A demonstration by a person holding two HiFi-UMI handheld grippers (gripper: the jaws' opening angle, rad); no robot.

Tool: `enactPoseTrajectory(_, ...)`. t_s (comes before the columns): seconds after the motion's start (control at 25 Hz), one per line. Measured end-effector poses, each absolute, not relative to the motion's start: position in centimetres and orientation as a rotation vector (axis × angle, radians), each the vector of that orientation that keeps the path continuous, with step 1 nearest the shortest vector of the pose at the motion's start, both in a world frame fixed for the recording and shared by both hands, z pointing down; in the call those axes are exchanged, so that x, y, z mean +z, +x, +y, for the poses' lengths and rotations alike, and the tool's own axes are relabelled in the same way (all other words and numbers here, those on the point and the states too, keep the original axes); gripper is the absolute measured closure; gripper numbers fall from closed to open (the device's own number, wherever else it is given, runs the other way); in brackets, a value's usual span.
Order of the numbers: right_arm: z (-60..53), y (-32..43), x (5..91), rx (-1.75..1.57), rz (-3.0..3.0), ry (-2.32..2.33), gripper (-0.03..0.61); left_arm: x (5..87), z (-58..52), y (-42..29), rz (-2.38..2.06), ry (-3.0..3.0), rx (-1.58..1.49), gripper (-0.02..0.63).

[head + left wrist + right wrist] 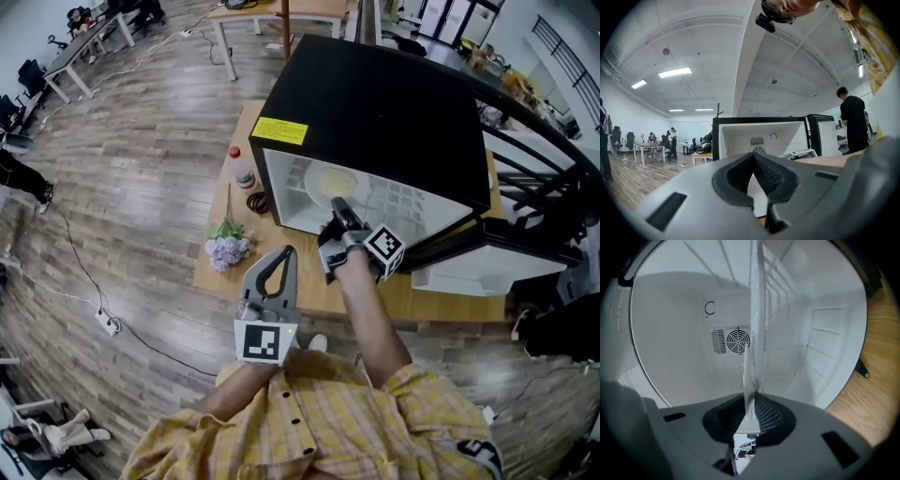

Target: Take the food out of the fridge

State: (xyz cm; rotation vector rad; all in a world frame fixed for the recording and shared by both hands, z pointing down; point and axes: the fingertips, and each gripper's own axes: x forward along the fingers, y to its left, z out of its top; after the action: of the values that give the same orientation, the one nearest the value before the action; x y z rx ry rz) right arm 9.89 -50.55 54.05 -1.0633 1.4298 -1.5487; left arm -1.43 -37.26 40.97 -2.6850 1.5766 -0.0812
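Our right hand-held gripper [336, 208] reaches level into the fridge [375, 103], clamped on the plate [323, 183] rim; our left hand-held gripper [280, 258] hangs outside, closed and empty.

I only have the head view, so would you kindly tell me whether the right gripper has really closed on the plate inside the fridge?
Observer: Yes; its own view shows the right gripper pressing its pads on the plate rim, seen edge-on.
Operator: Thank you. Does the left gripper hold anything?
Observer: No; the left gripper view shows it shut, nothing between the pads.
Operator: And what lies behind the plate?
Observer: The white back wall of the fridge, with a round fan grille.
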Motion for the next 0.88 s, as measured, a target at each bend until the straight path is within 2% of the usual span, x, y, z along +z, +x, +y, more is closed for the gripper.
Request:
enactPoseTrajectory(0.32,-49.6,10.0,54.0,-1.563,1.426,-1.087,0.553,41.2,-36.6,-1.2,1.561,-2.708,-0.063,0.607)
enactPoseTrajectory(0.88,-46.5,10.5,51.1,-1.528,1.432,-1.047,0.558,40.8,-35.3,-0.7,1.527,-2.726,-0.040,0.607)
